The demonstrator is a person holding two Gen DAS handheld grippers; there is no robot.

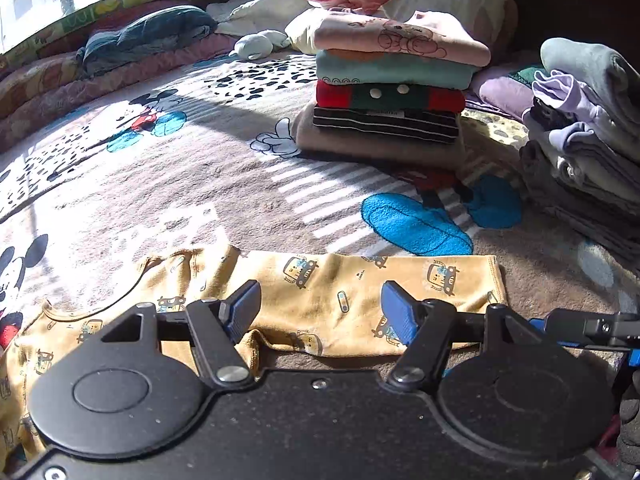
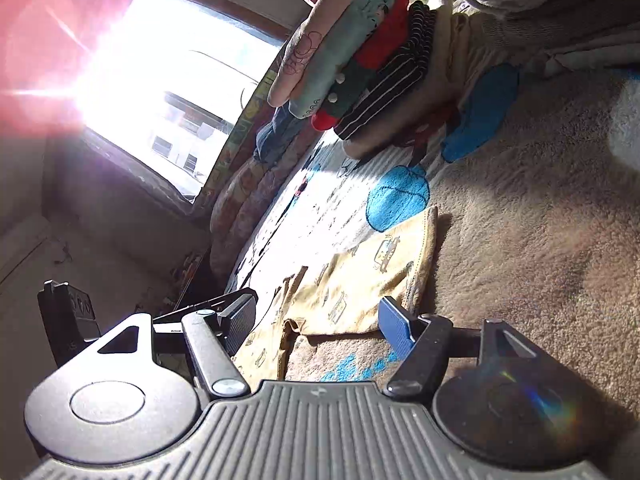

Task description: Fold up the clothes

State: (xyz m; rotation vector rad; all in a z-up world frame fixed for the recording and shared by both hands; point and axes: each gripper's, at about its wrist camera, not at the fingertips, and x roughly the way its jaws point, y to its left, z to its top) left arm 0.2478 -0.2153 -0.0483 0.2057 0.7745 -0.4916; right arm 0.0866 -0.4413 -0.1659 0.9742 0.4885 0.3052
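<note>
Yellow shirt (image 1: 320,300) lies flat on the blanket (image 1: 240,184) right under your grippers — long axis running left to right in the left view, neckline at the left, folded edge at the right. Your left gripper (image 1: 320,310) and right gripper (image 2: 318,322) both gape, holding nothing.

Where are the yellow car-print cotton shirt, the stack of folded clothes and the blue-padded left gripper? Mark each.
yellow car-print cotton shirt (image 1: 320,292): left wrist view, middle of the folded panel.
stack of folded clothes (image 1: 388,92): left wrist view, red and green layer.
blue-padded left gripper (image 1: 320,308): left wrist view, between the open fingertips.
</note>
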